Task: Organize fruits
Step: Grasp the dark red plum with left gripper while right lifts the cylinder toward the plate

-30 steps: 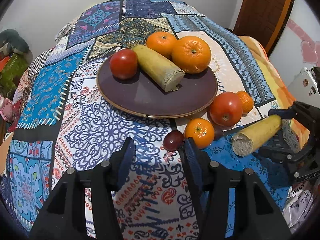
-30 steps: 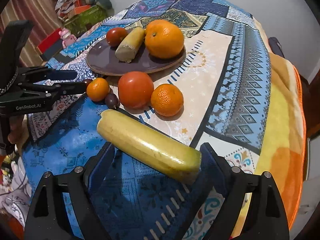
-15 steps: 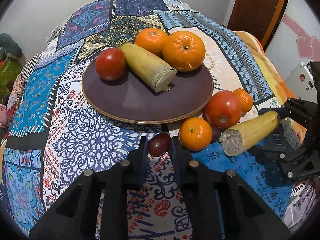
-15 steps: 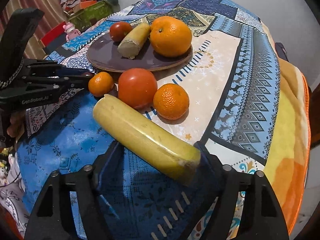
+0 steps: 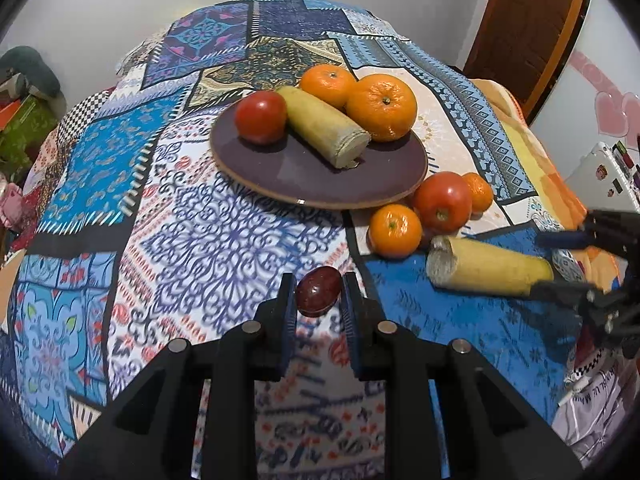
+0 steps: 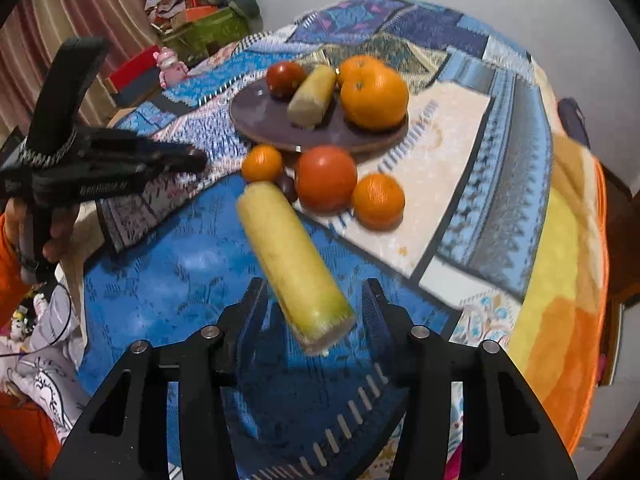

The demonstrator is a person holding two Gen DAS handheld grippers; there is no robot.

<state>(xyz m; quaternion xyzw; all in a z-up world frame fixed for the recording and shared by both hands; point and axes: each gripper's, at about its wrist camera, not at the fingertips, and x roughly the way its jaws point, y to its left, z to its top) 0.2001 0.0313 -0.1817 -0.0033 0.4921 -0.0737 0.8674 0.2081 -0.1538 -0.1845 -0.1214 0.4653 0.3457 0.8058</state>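
My left gripper (image 5: 318, 292) is shut on a small dark red fruit (image 5: 319, 291) and holds it just above the patterned cloth, short of the purple plate (image 5: 288, 172). The plate holds a tomato (image 5: 261, 117), a yellow cut banana piece (image 5: 324, 132) and two oranges (image 5: 380, 106). Beside the plate lie a tomato (image 5: 442, 202) and two small oranges (image 5: 395, 231). My right gripper (image 6: 316, 308) stands around the near end of a second yellow banana piece (image 6: 292, 260); its fingers (image 6: 370, 304) look a little apart from it.
The patterned cloth (image 5: 224, 240) covers a round table that drops away on all sides. A brown door (image 5: 532, 24) is at the back right. Clutter and a pink toy (image 6: 170, 66) lie beyond the table's left side.
My left gripper closed on the dark red fruit and pulled it back from the small orange. My right gripper narrowed around the banana piece, which swung end-on toward it.
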